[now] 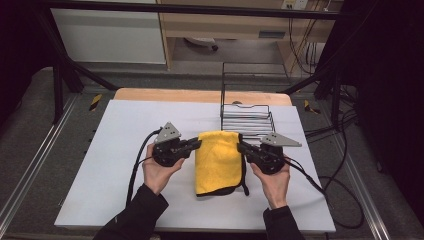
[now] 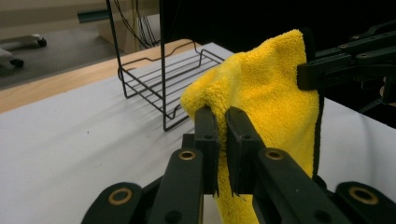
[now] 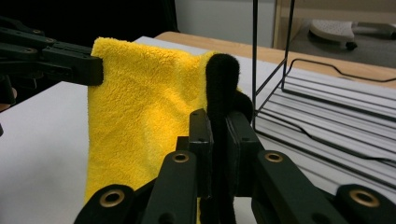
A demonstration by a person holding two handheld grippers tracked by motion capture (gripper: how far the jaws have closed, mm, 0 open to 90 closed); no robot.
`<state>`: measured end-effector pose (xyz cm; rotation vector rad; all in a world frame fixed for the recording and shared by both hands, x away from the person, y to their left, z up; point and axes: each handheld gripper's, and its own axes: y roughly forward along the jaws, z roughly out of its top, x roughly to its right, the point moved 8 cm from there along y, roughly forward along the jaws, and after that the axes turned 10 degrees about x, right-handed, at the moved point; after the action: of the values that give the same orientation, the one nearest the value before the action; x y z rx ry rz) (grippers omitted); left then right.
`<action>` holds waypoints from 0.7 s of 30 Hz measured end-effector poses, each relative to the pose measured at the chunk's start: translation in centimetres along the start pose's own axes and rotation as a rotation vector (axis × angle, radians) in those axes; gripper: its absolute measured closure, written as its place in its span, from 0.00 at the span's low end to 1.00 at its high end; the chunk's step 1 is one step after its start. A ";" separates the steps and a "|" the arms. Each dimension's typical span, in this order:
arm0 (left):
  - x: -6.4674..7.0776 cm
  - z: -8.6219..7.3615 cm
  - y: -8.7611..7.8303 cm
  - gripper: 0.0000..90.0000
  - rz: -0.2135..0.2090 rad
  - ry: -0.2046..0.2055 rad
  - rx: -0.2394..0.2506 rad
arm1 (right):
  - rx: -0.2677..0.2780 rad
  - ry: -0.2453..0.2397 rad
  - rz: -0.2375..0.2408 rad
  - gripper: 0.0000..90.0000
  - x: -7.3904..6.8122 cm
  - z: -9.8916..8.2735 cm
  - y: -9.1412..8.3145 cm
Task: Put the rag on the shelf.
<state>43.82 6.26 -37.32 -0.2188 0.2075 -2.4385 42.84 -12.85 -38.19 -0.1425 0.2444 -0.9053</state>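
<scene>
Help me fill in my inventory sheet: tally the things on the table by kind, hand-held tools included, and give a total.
Yellow cloth: 1
Black wire rack: 1
Hand-held tools: 2, the left tool and the right tool, each shut on a top corner of the cloth
Total: 4

No text, label, brand, number or sign is showing clearly enough to be read in any of the views. In the high view, at the left and right edges of the frame beside the bench, small yellow and black striped markers (image 1: 95,101) are lying on the floor, but they are carrying no letters.
</scene>
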 end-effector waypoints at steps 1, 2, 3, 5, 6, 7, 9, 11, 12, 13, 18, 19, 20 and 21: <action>0.1 0.2 0.0 0.93 0.000 0.001 0.009 | 0.016 -0.007 -0.002 0.92 0.0 0.4 -0.2; 0.1 0.4 0.0 0.93 0.001 0.006 0.017 | 0.016 -0.007 -0.002 0.92 0.0 0.4 -0.2; 0.2 0.9 0.1 0.93 0.004 0.008 0.037 | 0.032 -0.013 -0.009 0.92 0.1 0.9 -0.3; 0.3 1.1 0.1 0.93 0.004 0.007 0.044 | 0.053 -0.014 -0.011 0.92 0.2 1.4 -0.5; 0.3 1.4 0.2 0.93 0.005 0.011 0.051 | 0.062 -0.018 -0.015 0.92 0.3 1.6 -0.6; 0.3 1.6 0.3 0.93 0.006 0.015 0.057 | 0.071 -0.021 -0.019 0.92 0.4 1.9 -0.7; 0.4 2.4 0.4 0.93 0.009 0.023 0.084 | 0.089 -0.031 -0.023 0.92 0.4 2.4 -0.9; 0.5 2.7 0.5 0.93 0.009 0.023 0.092 | 0.103 -0.039 -0.025 0.92 0.5 2.9 -1.1; 0.6 3.2 0.7 0.93 0.008 0.029 0.105 | 0.109 -0.042 -0.027 0.92 0.5 3.2 -1.2; 0.6 3.2 0.7 0.93 0.008 0.029 0.105 | 0.114 -0.042 -0.031 0.92 0.6 3.4 -1.3; 1.0 5.0 1.2 0.93 -0.002 0.039 0.142 | 0.154 -0.057 -0.039 0.92 0.8 4.7 -1.9; 1.1 5.3 1.3 0.93 -0.006 0.041 0.148 | 0.163 -0.058 -0.040 0.93 0.9 4.9 -2.0; 1.1 5.6 1.3 0.93 -0.009 0.045 0.151 | 0.169 -0.059 -0.041 0.93 0.9 5.1 -2.2; 1.2 6.0 1.4 0.93 -0.011 0.049 0.158 | 0.177 -0.060 -0.043 0.93 1.0 5.4 -2.3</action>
<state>45.01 3.85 -31.68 -0.0911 0.0344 -2.4585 43.13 -14.96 -32.67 -0.0110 0.1055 -0.9590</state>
